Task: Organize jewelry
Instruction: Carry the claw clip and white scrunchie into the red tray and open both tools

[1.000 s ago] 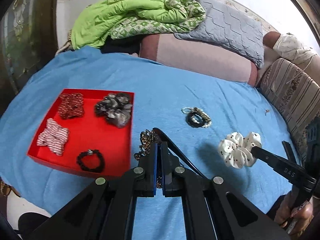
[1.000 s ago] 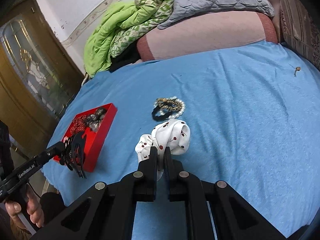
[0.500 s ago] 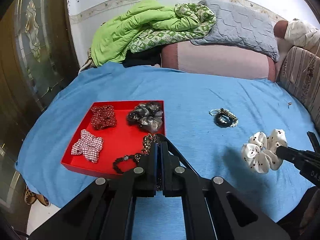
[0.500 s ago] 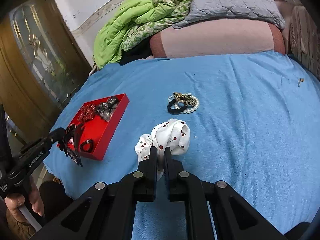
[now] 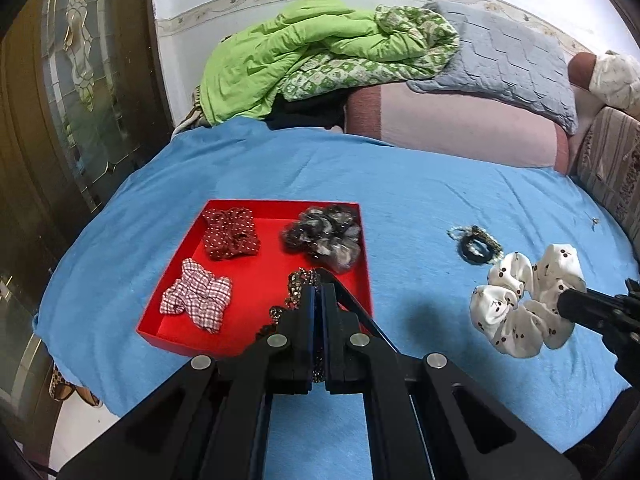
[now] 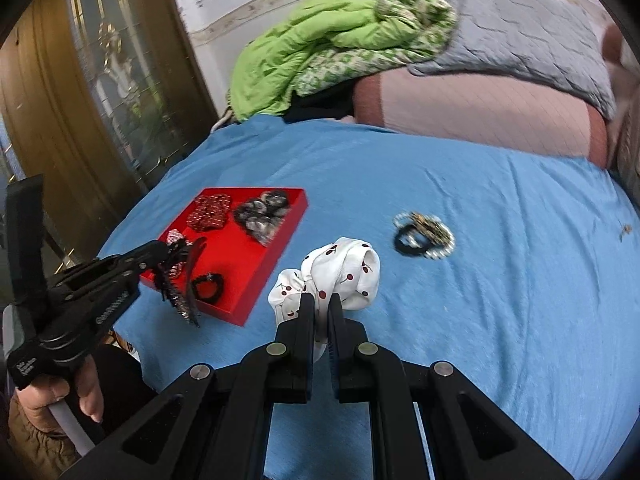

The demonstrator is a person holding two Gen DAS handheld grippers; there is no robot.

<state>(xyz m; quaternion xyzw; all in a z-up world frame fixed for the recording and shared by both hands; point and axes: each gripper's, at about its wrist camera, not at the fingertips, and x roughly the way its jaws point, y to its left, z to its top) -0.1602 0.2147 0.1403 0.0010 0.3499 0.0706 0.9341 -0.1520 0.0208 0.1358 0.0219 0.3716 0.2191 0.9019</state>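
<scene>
A red tray [image 5: 262,272] lies on the blue bedspread and holds a red dotted scrunchie [image 5: 230,232], a checked one [image 5: 196,298], a grey one [image 5: 324,236] and a black beaded band [image 6: 208,286]. My left gripper [image 5: 319,292] is shut on a black studded hair claw [image 6: 180,280], held above the tray's near right part. My right gripper [image 6: 320,300] is shut on a white cherry-print scrunchie [image 6: 340,272], held above the bedspread right of the tray. A pile of bracelets [image 6: 424,236] lies further right.
Green quilt [image 5: 316,48], grey pillow [image 5: 508,56] and pink bolster [image 5: 460,124] line the back of the bed. A glass-panelled wooden door [image 5: 60,100] stands left. A small bit [image 6: 624,230] lies on the bedspread at far right.
My left gripper has carried the hair claw left, from beside the tray to over it. My right gripper has moved left with the white scrunchie, closer to the tray.
</scene>
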